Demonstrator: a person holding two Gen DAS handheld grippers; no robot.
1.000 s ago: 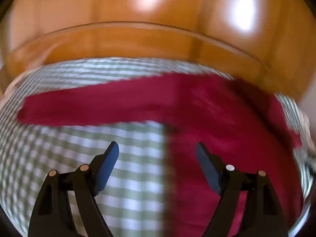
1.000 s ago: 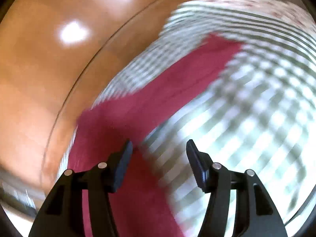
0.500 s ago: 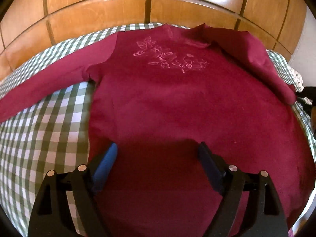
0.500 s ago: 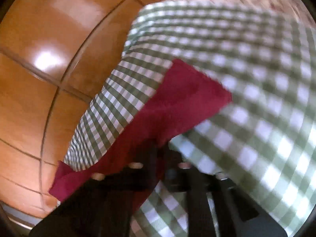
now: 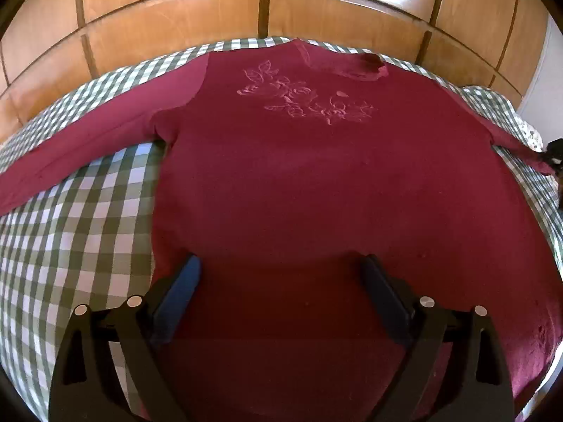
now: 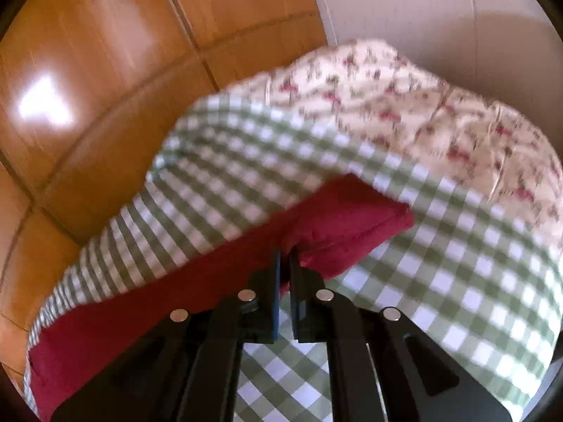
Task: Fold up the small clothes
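My left gripper (image 5: 278,270) hangs over the red sweater (image 5: 316,183), fingers just spreading wide, gripping nothing. My right gripper (image 6: 285,256) pinches its sleeve (image 6: 337,232).

The top (image 5: 316,183) is a deep burgundy red with a flower design (image 5: 302,98) stitched on the chest in paler pink. It's on a green and white check cloth (image 5: 81,232), next to a cream quilt (image 6: 422,105) with little red flowers. Panels (image 5: 169,21) behind are shiny orange-brown wood, and the grippers are black with blue pads (image 5: 176,295).
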